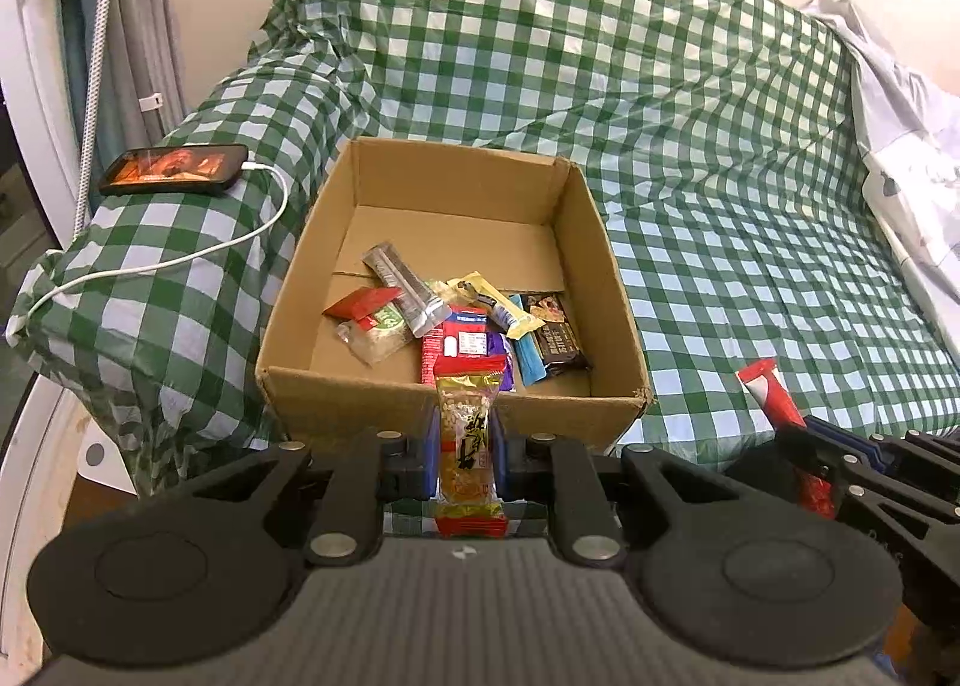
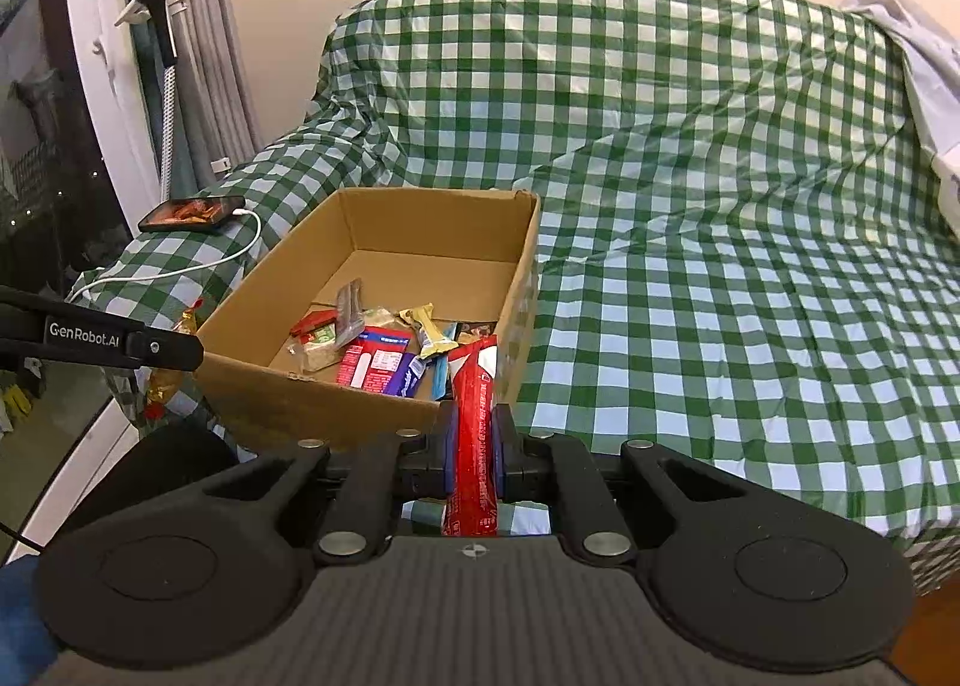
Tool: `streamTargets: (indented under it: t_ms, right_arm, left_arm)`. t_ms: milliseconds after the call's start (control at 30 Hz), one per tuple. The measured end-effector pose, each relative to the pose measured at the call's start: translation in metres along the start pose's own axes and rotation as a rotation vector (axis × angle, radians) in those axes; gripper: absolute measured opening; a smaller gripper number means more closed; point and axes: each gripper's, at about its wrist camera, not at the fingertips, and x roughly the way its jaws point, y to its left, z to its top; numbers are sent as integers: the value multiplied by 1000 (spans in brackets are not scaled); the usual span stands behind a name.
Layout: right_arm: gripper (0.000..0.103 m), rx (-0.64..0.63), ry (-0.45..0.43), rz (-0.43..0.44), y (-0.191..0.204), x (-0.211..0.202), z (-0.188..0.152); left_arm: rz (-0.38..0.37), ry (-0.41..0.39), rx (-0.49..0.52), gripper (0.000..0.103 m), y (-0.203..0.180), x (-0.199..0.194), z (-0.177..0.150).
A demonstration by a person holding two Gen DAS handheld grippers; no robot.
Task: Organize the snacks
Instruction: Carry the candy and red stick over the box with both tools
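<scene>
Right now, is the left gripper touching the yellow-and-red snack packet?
Touching. Left wrist view: the left gripper is shut on the snack packet, blue pads pressing both sides.

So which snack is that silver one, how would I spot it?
Find the cardboard box on the green checked cover. In its snack pile, the silver bar lies farthest back, slanting over a red packet. It is the only shiny grey wrapper there.

Around my work, on the sofa

A lit phone (image 1: 174, 169) rests on the checked cloth (image 1: 660, 146) over the armrest, white cable (image 1: 180, 257) plugged in; grey curtains (image 2: 222, 50) hang behind.
</scene>
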Motion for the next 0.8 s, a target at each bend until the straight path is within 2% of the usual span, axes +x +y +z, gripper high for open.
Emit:
streamTargets:
  t_ms: [800]
  right_arm:
    - [12,-49,31,-13,17,9,0]
  left_arm:
    - [5,13,-32,19,13,9,-1]
